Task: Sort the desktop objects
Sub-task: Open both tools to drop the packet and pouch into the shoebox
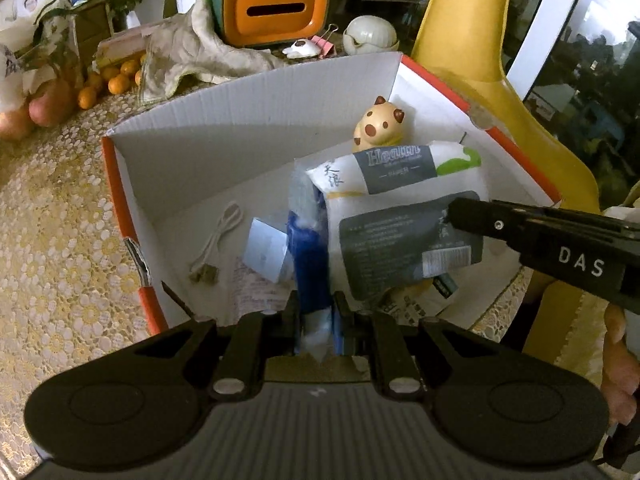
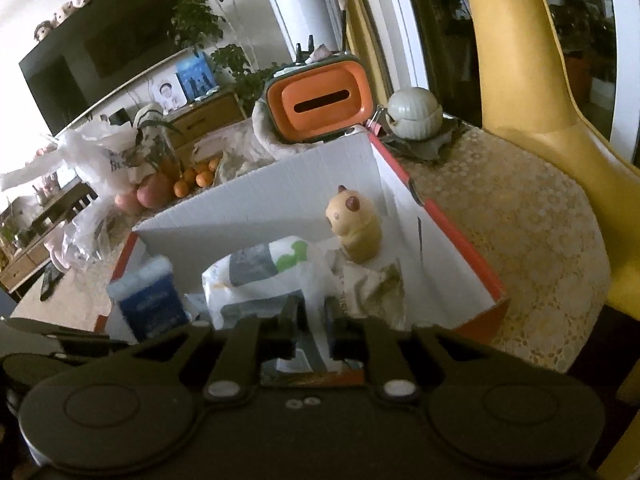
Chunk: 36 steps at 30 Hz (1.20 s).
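Observation:
An open white cardboard box with orange outer sides [image 1: 208,128] [image 2: 256,208] stands on the table. My left gripper [image 1: 316,316] is shut on a blue tissue pack [image 1: 308,256], held over the box's near part; the pack also shows in the right wrist view [image 2: 150,304]. My right gripper [image 2: 312,316] is shut on a white tissue package with a grey label [image 2: 276,280] [image 1: 400,216] inside the box; it shows in the left wrist view [image 1: 460,210] reaching in from the right. A beige cat figurine [image 1: 376,128] [image 2: 356,228] stands in the box's far right corner.
In the box lie a white cable [image 1: 218,240], a small white card [image 1: 266,254] and a printed paper [image 1: 256,292]. Behind it are an orange and green tissue holder [image 1: 272,4], a cloth [image 1: 188,48], oranges [image 1: 116,80], apples [image 1: 48,104], a white lidded pot [image 1: 370,34]. A yellow chair [image 2: 532,120] stands right.

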Available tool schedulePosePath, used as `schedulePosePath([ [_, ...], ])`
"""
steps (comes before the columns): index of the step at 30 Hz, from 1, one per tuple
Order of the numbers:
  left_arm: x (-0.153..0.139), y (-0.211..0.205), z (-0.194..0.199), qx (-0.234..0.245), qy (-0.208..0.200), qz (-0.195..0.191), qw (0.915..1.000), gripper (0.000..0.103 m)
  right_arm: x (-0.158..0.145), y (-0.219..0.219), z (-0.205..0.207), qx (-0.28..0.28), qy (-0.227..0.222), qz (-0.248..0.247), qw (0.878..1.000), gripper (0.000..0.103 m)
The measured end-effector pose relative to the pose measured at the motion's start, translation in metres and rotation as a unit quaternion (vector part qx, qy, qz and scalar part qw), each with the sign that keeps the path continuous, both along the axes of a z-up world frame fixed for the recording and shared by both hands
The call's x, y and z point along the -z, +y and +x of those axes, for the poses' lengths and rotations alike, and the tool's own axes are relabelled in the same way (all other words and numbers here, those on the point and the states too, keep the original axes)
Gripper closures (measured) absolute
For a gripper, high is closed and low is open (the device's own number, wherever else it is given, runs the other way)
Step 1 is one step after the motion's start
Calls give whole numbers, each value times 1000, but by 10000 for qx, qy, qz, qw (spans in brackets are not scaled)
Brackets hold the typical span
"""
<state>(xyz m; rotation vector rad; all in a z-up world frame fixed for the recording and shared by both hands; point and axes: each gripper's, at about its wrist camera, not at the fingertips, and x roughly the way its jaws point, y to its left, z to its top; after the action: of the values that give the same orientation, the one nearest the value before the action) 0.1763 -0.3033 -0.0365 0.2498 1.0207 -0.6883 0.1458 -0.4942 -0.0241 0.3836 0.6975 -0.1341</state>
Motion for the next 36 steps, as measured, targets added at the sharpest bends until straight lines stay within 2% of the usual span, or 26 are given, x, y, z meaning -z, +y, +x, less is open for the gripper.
schedulePosePath([
  [4, -2, 2, -3, 15, 42, -27, 10000, 89, -2, 0, -1, 14, 58, -42, 10000, 79],
  [12, -14, 11, -16, 36, -29, -135, 9999, 85, -12, -4, -14, -34, 21, -45, 10000, 58],
  [17, -22, 24, -20, -87, -76, -270, 9996, 77, -21, -4, -24, -69, 0, -83, 9999, 58],
  [22, -31, 37, -29, -137, -158, -378, 9991, 76, -31, 3, -34, -201, -91, -83, 9997, 58],
  [25, -36, 45, -37, -152, -223, -453, 9986, 76, -36, 10, -41, -322, -147, -93, 9993, 46],
  [27, -40, 50, -42, -164, -304, -490, 9982, 74, -40, 16, -46, -428, -199, -99, 9988, 43],
  [28, -42, 53, -45, -186, -347, -513, 9979, 69, -41, 19, -48, -474, -211, -115, 9986, 43],
  [29, -44, 56, -47, -206, -384, -539, 9976, 56, -43, 22, -50, -521, -226, -132, 9983, 43],
  [30, -47, 60, -51, -225, -432, -592, 9971, 48, -45, 26, -53, -562, -239, -141, 9980, 42],
  [31, -51, 64, -55, -246, -497, -673, 9962, 35, -46, 29, -55, -602, -249, -145, 9978, 42],
  [32, -54, 67, -58, -270, -557, -708, 9956, 32, -48, 31, -57, -642, -265, -150, 9975, 41],
  [36, -63, 76, -73, -296, -766, -717, 9940, 31, -56, 42, -67, -765, -360, -200, 9962, 39],
])
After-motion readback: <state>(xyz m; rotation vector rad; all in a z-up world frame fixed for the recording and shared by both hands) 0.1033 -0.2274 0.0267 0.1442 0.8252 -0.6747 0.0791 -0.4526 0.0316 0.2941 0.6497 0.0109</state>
